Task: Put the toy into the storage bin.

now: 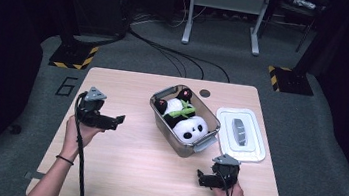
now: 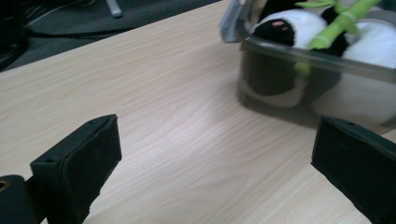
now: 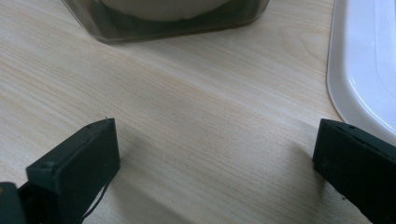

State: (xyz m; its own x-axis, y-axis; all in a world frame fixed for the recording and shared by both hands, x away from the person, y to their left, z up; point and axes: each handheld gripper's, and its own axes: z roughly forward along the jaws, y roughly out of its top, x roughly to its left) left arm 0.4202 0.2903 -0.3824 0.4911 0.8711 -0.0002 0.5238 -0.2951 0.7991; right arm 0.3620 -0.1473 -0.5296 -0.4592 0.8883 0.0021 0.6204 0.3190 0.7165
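A clear plastic bin (image 1: pixel 160 110) stands at the middle of the wooden table, with a black-and-white panda plush (image 1: pixel 190 128) and a green bamboo piece (image 1: pixel 184 110) lying inside it. My left gripper (image 1: pixel 118 120) hovers to the left of the bin, jaws wide open and nothing between them; in the left gripper view (image 2: pixel 215 154) the bin (image 2: pixel 299 79) is ahead to the right. My right gripper (image 1: pixel 201 178) rests near the table's front edge, open and empty; in the right gripper view (image 3: pixel 215 154) the bin's wall (image 3: pixel 177 21) is ahead.
A white lid (image 1: pixel 241 133) lies flat to the right of the bin, its edge (image 3: pixel 359 70) close to my right gripper. A small dark disc (image 1: pixel 205 93) sits at the table's far edge. Bare tabletop (image 1: pixel 139 164) spreads between the two hands.
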